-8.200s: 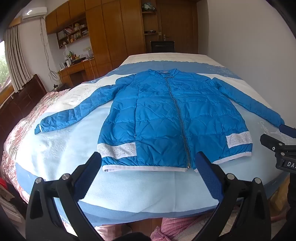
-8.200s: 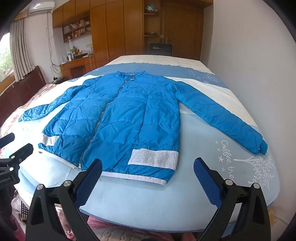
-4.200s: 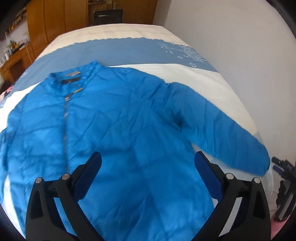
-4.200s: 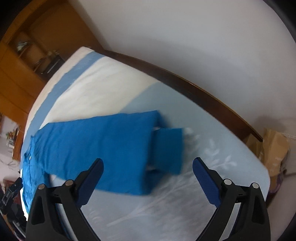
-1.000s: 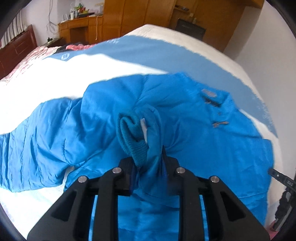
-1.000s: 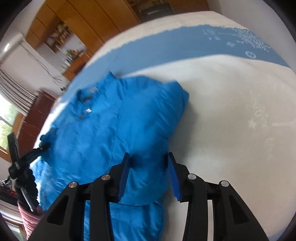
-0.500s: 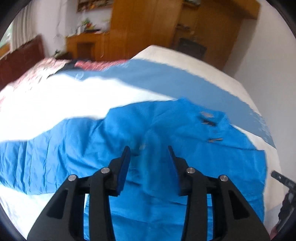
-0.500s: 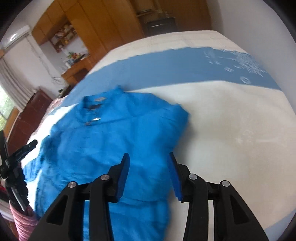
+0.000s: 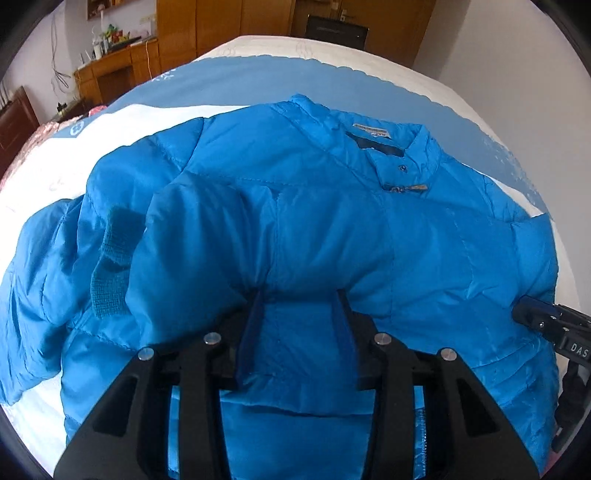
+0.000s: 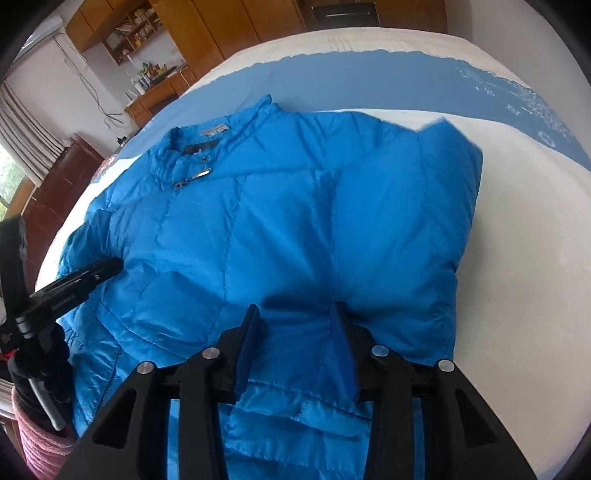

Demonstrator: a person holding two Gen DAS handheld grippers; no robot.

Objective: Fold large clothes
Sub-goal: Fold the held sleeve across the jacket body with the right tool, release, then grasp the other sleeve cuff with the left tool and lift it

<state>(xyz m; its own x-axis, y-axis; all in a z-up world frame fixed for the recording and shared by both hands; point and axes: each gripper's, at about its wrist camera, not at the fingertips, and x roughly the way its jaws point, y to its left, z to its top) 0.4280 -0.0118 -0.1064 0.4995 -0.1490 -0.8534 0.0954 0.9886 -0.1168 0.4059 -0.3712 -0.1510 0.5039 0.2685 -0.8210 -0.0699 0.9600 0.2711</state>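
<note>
A bright blue quilted jacket [image 9: 314, 206] lies front up on the bed, collar at the far end; it also shows in the right wrist view [image 10: 280, 221]. One sleeve is folded across the chest, its knit cuff [image 9: 110, 266] at the left. My left gripper [image 9: 301, 306] has its jaws partly closed, with jacket fabric bulging between them. My right gripper [image 10: 295, 317] stands the same way over the jacket's right half, jaws partly closed around a fabric ridge. The right gripper's tip [image 9: 543, 317] shows at the left view's right edge.
The bed [image 10: 517, 229] has a white and blue cover. Wooden wardrobes [image 9: 221, 22] and a desk [image 9: 114, 62] stand beyond its far end. A white wall [image 9: 517, 44] runs along the right. A pink basket [image 10: 40, 439] sits low at the left.
One second ago the left gripper was shut on the sleeve cuff; the cuff now lies on the jacket at the left. Both grippers have come down lower onto the jacket's chest.
</note>
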